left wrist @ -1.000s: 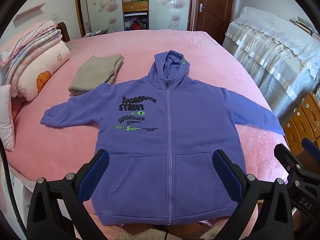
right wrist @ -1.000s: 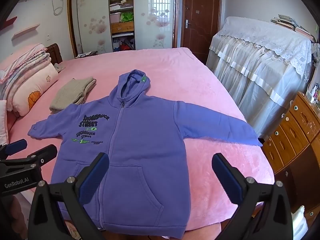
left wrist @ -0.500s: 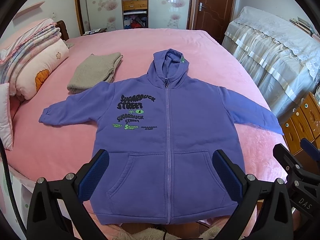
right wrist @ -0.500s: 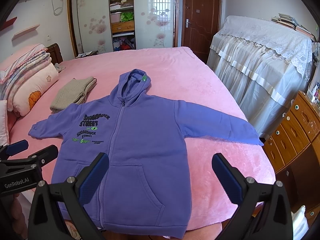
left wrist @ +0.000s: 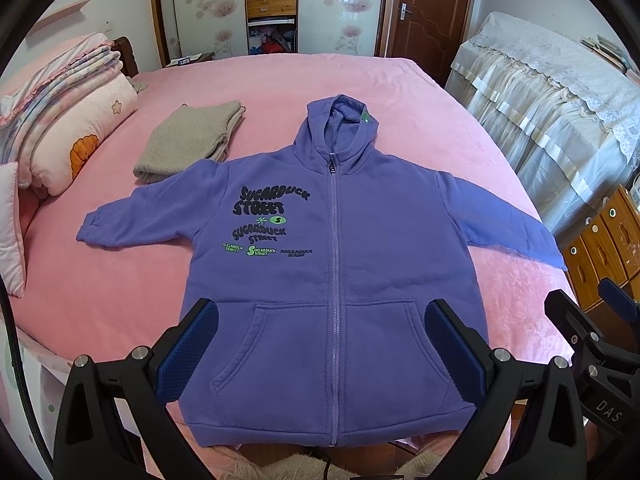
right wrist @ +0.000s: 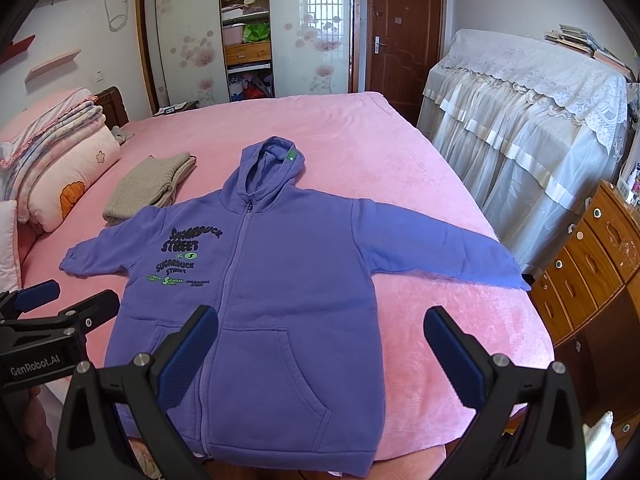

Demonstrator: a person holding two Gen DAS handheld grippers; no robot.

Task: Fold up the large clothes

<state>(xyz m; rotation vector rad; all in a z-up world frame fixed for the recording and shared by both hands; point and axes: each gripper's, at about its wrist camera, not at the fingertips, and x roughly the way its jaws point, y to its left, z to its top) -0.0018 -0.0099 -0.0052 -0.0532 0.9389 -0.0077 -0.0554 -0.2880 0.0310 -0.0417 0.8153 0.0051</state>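
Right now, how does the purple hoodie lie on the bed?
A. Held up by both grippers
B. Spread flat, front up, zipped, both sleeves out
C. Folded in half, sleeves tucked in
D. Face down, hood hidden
B: the purple hoodie lies flat on the bed, zipper and print showing, sleeves spread.

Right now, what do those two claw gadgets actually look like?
Each claw, left and right, is a black frame with silver screws and two angled fingers faced with blue textured pads. The left one's body reads "GenRobot.AI"; the right one's reads "DAS".
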